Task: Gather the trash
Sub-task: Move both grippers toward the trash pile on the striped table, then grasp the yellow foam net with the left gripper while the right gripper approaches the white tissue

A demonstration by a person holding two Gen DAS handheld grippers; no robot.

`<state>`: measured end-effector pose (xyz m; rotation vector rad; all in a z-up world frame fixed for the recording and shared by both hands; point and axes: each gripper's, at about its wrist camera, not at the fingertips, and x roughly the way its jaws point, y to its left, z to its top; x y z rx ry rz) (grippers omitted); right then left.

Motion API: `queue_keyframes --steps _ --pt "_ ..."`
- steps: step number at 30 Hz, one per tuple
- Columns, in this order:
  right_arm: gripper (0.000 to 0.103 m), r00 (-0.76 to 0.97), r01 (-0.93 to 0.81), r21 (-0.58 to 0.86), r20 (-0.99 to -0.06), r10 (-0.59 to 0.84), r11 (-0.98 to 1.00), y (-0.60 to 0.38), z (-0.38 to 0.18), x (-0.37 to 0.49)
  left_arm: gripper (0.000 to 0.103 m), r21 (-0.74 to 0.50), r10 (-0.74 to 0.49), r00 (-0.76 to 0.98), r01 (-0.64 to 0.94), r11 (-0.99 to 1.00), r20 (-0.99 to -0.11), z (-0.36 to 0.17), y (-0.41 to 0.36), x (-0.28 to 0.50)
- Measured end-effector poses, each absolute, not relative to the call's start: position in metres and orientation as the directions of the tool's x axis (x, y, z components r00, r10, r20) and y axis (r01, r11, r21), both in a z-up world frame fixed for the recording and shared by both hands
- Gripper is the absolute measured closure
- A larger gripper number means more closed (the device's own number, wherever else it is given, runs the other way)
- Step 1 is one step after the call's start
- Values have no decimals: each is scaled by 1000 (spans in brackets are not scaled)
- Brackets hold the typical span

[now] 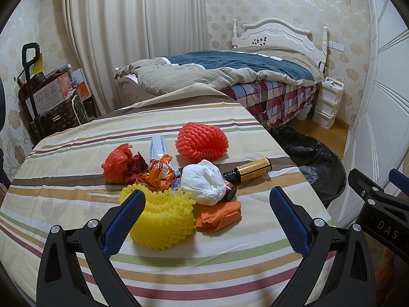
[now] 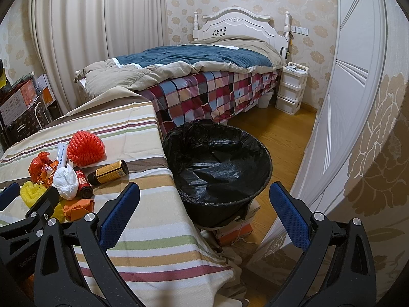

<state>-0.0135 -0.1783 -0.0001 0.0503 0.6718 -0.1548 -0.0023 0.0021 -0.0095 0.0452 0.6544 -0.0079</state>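
The trash pile point(image 1: 179, 179) sits mid-worktop point(image 1: 64, 192), its brown bottle point(image 1: 251, 170) nearest the right edge. Past that edge, at 3 o'clock, stands the black-lined bin point(image 2: 222, 168), open floor point(image 2: 281, 133) beyond. Left hand-held gripper point(image 1: 207, 212) and right hand-held gripper point(image 2: 204, 204) hover spread, holding nothing.

White wad point(image 1: 203, 182) hides small red bottle point(image 1: 229, 191) (label unreadable).

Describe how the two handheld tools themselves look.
Both match. The left tool and right tool each have black, cut-out frame arms with silver round bolts, ending in two blue textured pads. White lettering marks the black bodies: "DAS" on the right one, "GenRobo" on the left. No cables or sleeves show.
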Motion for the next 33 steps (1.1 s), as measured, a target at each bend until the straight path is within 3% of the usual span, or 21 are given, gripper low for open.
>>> queue_keyframes --steps 12,19,33 --pt "4 767 149 13 -633 -108 989 -174 -3 -17 7 52 0 778 42 998 -629 -14 15 -13" --pt "4 767 128 15 -636 -89 992 -159 -5 -13 12 43 42 760 -19 999 -648 -18 47 -20" --pt "4 739 69 12 -672 -44 998 -135 -22 -6 12 43 71 726 -56 997 -684 -35 63 -6"
